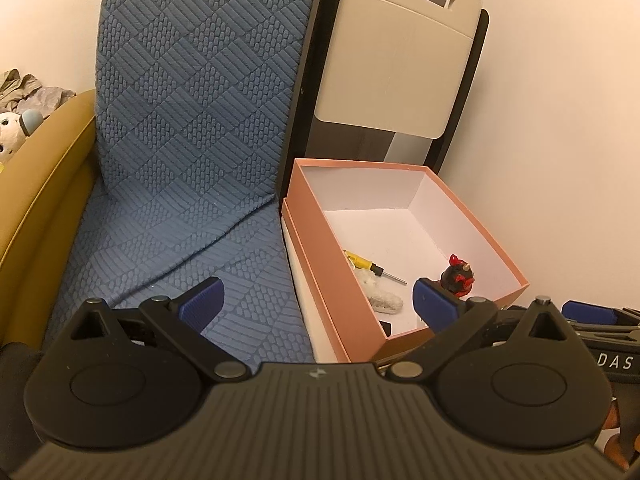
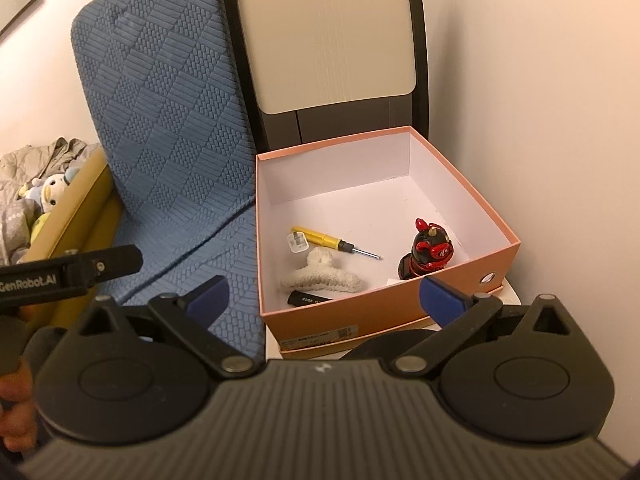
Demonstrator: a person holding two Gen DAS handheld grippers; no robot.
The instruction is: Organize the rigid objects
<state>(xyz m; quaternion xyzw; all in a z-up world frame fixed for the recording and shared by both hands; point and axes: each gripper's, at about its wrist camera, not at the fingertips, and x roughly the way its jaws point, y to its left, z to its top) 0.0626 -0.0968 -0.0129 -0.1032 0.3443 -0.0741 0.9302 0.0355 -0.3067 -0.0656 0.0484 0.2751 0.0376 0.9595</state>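
Observation:
An open pink box [image 2: 340, 316] with a white inside stands beside a blue cushion; it also shows in the left wrist view [image 1: 332, 264]. In it lie a yellow screwdriver [image 2: 320, 237], a white fluffy hair claw [image 2: 320, 276], a red and black toy figure [image 2: 428, 250], a small white charger [image 2: 297, 242] and a black stick [image 2: 308, 299]. My left gripper [image 1: 316, 300] is open and empty, in front of the box's near left corner. My right gripper [image 2: 324, 294] is open and empty, in front of the box's near wall.
A blue quilted cushion [image 1: 180, 140] leans on the wall left of the box. A beige and black appliance [image 2: 332, 40] stands behind the box. A mustard sofa edge [image 1: 36, 200] with plush toys [image 2: 44, 196] is at far left. A wall [image 2: 540, 120] bounds the right.

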